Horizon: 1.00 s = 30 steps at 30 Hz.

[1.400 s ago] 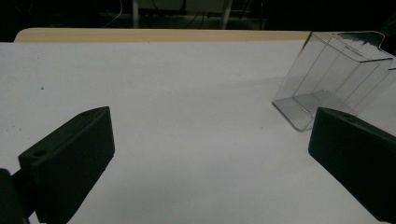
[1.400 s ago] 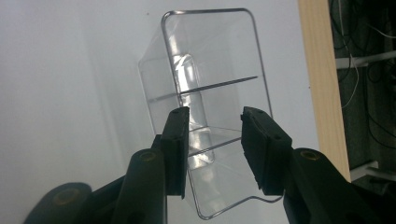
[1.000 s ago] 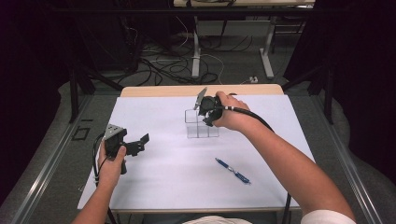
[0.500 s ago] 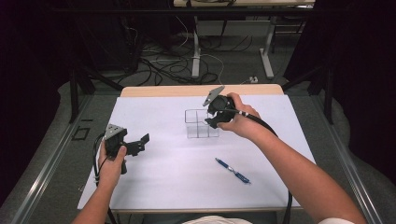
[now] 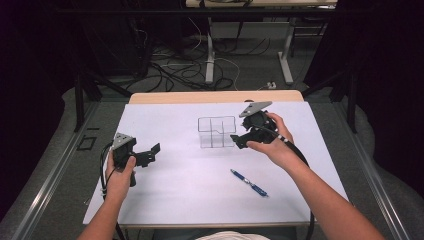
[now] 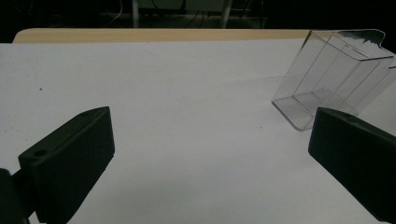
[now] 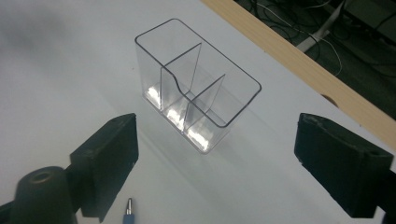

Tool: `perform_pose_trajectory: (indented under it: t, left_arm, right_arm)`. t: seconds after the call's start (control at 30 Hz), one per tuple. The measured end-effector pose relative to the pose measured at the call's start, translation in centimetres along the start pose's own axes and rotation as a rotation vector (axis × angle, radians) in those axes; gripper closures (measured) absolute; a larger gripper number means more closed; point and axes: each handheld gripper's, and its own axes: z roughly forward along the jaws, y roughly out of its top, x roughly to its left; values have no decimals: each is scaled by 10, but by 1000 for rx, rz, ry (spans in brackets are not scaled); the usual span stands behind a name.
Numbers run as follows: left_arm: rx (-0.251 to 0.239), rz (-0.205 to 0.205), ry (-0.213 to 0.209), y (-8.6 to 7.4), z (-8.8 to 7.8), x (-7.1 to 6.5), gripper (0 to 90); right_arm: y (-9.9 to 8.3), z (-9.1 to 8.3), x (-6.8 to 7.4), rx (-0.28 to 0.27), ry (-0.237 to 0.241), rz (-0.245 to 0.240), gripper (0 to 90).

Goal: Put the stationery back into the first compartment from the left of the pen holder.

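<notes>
Two grippers with jaws apart and empty: right gripper [image 5: 239,141], jaws just opened, hovers beside the upright clear organizer [image 5: 217,132] at table centre, its long axis across the table, left gripper [image 5: 152,153] well apart, pen [image 5: 249,182] nearer the person.

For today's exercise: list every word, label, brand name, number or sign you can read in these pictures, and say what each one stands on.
None can be read.
Clear organizer: plain, no label or print visible.
Blue pen: too small to show any marking.
Left gripper and right gripper: black jaws, no lettering visible.
White table: blank.
</notes>
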Motion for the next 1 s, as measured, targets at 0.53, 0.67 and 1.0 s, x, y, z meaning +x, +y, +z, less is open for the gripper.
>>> perform_pose_trajectory:
  t: [0.53, 0.67, 1.0]
  left_arm:
    - [-9, -15, -3, 0, 1, -2, 4]
    - [-6, -13, -1, 0, 1, -2, 4]
    - [-3, 4, -7, 1, 1, -1, 4]
  right_arm:
    - [-47, -25, -3, -98, 2, 218, 0]
    - [-54, -27, 1, -91, 27, 193, 0]
    - [-67, -25, 5, -53, 78, 134, 82]
